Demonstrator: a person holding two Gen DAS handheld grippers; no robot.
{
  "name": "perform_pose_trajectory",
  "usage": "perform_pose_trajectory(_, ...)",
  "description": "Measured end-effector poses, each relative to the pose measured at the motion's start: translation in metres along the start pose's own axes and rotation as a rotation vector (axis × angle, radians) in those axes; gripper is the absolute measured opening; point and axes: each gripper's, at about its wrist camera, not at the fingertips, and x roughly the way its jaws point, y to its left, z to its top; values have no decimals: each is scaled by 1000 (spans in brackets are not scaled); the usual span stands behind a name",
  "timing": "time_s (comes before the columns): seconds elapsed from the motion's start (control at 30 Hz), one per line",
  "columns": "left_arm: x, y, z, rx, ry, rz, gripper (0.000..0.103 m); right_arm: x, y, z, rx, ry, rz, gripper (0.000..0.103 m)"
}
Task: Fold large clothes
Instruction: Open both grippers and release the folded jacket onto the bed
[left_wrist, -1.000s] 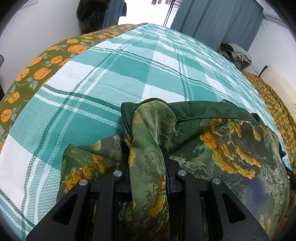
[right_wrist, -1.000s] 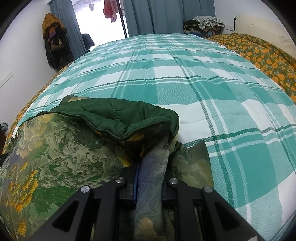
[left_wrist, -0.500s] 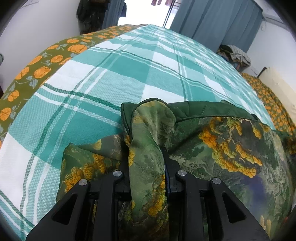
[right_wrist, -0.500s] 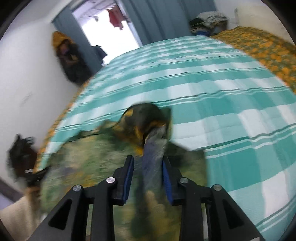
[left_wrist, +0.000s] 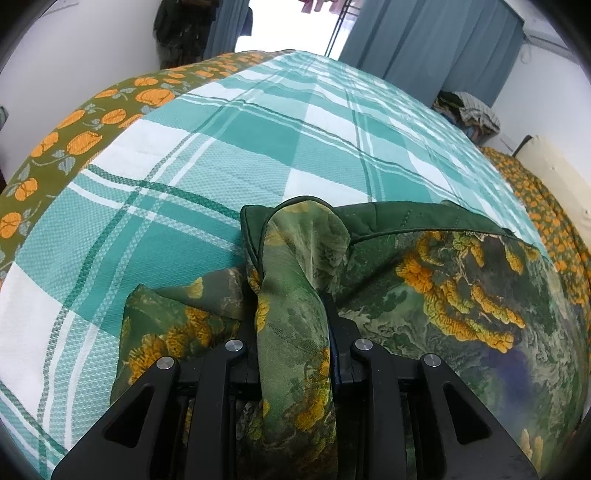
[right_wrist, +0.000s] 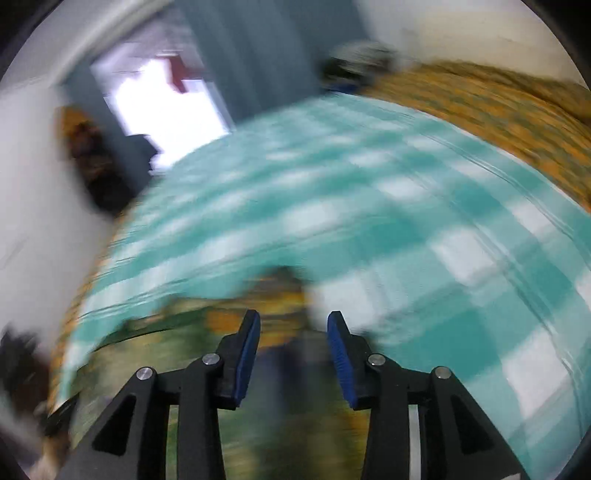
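Left tongs (left_wrist: 295, 325) are clamped hard on a bunched fold of the green garment (left_wrist: 461, 295), the cloth squeezed into a thick roll between the two black fingers and bulging out past the tips toward twelve o'clock. That garment is a quilted piece, printed outside with green landscape and orange-yellow clusters, its plain dark green lining (left_wrist: 388, 218) turned up along the far edge. It lies on the bed, on the teal-and-white checked bedspread (left_wrist: 229, 155), filling the left wrist view from about six o'clock round to four o'clock, with a loose flap spilling out at eight o'clock.

Over to the right wrist view, and it is badly smeared with motion. The right tongs (right_wrist: 293, 350) have their jaws opening, blue pads (right_wrist: 246, 363) standing apart with clear air on either side. A blurred strip of the garment's cloth shows in the gap, below the tips; it does not look pressed by either pad, though the blur makes that hard to judge. The garment sits from six o'clock to eight o'clock in this view, the checked bedspread sweeping away toward one and three o'clock.

Beyond the bed: an orange-flowered olive sheet (left_wrist: 85, 136) along the ten o'clock edge, grey-blue curtains (left_wrist: 424, 48) at one o'clock, a bright doorway (left_wrist: 288, 26) at twelve.
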Motion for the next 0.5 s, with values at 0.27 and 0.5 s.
perform_pose_trajectory(0.27, -3, -8, 1, 36, 1, 40, 28, 66, -27, -50, 67, 144, 4, 17)
perform_pose_trajectory(0.5, -26, -23, 5, 67, -8, 203, 89, -2, -24, -49, -4, 43, -162, 29)
